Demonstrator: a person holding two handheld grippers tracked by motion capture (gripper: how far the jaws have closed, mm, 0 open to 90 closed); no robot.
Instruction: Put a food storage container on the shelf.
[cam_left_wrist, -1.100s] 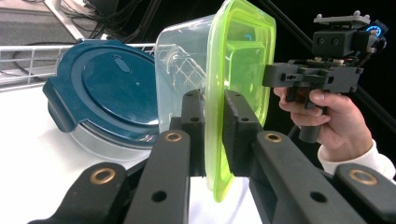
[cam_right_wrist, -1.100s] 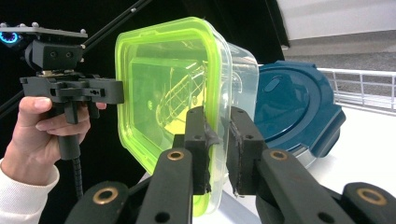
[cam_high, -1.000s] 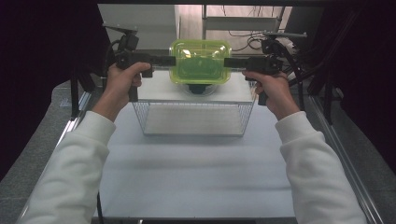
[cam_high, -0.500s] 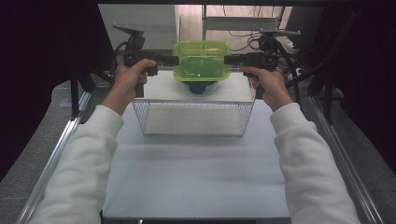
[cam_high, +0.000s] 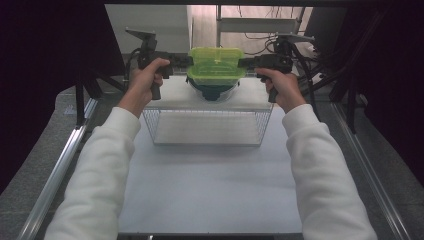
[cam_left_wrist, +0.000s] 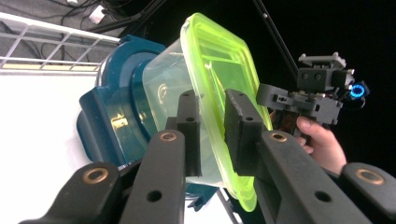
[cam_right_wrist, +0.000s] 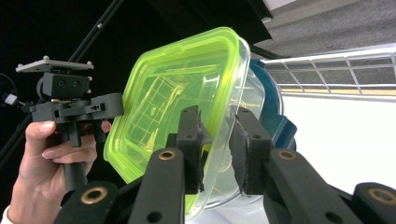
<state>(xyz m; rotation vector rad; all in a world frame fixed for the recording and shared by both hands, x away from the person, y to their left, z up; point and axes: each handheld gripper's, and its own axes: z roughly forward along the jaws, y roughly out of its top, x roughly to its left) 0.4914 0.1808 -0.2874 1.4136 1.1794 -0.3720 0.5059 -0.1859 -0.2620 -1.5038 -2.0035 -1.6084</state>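
I see the clear plastic food container with the lime-green lid (cam_high: 215, 66) held above the far edge of the white worktop (cam_high: 210, 190), directly over a dark blue bowl-shaped object (cam_high: 214, 93) that sits beyond the far side of the wire mesh basket (cam_high: 207, 126). Whether container and blue object touch, I cannot tell.

The left hand-held gripper (cam_high: 186, 61) pinches the container's left rim; in the left gripper view its jaws straddle the lid edge (cam_left_wrist: 210, 121), one pad on the clear wall, one on the lid. The right hand-held gripper (cam_high: 245, 62) pinches the right rim in the same manner (cam_right_wrist: 217, 140). Both sets of jaws have just been opening slightly, with the rim still between them.

The basket stands at the far middle of the worktop, between my white sleeves (cam_high: 95, 170).
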